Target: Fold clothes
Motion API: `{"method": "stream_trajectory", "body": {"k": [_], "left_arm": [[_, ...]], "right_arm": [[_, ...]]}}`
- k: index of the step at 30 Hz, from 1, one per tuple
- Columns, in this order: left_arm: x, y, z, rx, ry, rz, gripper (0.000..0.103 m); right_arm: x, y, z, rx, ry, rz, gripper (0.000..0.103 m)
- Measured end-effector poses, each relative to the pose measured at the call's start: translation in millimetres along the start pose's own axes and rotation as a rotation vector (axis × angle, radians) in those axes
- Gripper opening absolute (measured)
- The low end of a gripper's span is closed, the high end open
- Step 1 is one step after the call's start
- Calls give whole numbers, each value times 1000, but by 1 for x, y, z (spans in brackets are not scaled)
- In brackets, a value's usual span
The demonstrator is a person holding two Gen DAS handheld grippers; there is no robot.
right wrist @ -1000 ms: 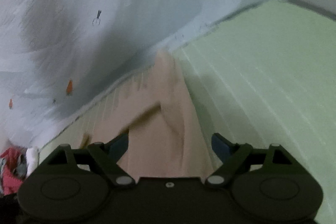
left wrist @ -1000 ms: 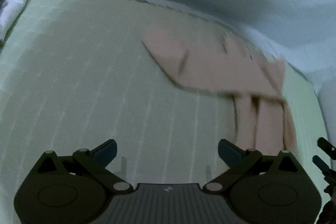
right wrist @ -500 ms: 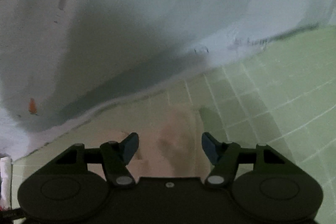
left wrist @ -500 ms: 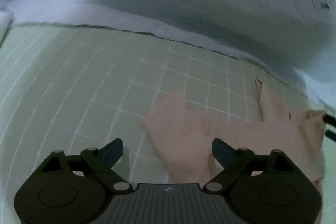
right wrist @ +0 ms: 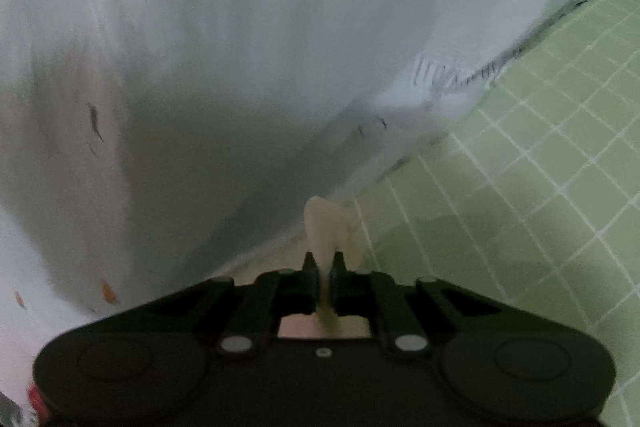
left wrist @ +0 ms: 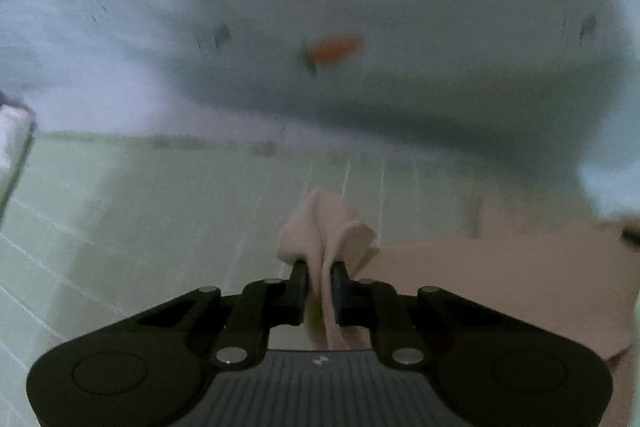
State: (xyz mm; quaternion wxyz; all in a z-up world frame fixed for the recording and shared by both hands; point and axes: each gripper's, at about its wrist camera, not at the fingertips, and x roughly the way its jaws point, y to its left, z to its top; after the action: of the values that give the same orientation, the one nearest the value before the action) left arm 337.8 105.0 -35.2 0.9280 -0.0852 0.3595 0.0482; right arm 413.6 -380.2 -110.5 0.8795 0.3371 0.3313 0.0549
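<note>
Left gripper: the jaws are closed to a narrow gap and clamp a fold of the pink garment. Half a second earlier these jaws stood wide apart above the cloth with nothing between them. A bunched tip of the fabric protrudes forward past the fingertips. The rest of the garment spreads flat to the right of the gripper, toward the right edge of the green gridded mat, and lies on it.

Right gripper: the jaws are likewise closed almost fully, with a thin pale fold of the same garment pinched between them. Half a second earlier they were open, with the cloth lying below the gap. A short tuft of fabric stands up ahead of the fingertips; a small patch of pink shows beneath the jaws, behind the fingers.

Pose: both grippers sit low over the mat and point toward its far edge. Since the earlier frame both have closed in on that edge.

Surroundings: a pale blue sheet with carrot print borders the far edge of the mat and fills the upper part of both views. In the right wrist view the mat extends to the right of the gripper. The left wrist view is motion-blurred.
</note>
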Motion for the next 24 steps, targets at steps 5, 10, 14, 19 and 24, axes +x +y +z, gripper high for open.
{"method": "stream_trajectory", "body": {"k": [5, 10, 14, 19, 24], "left_arm": [[-50, 5, 33, -51, -155, -47, 5], [-28, 9, 20, -36, -121, 12, 5], [-2, 28, -1, -75, -47, 55, 5], [28, 49, -22, -130, 50, 86, 6], [41, 69, -37, -203, 112, 119, 6]], "right_arm": [[0, -5, 9, 70, -44, 49, 7], [23, 5, 7, 41, -17, 28, 7], [48, 11, 2, 18, 22, -1, 7], [84, 19, -6, -38, 89, -76, 8], [100, 23, -6, -73, 81, -130, 20]]}}
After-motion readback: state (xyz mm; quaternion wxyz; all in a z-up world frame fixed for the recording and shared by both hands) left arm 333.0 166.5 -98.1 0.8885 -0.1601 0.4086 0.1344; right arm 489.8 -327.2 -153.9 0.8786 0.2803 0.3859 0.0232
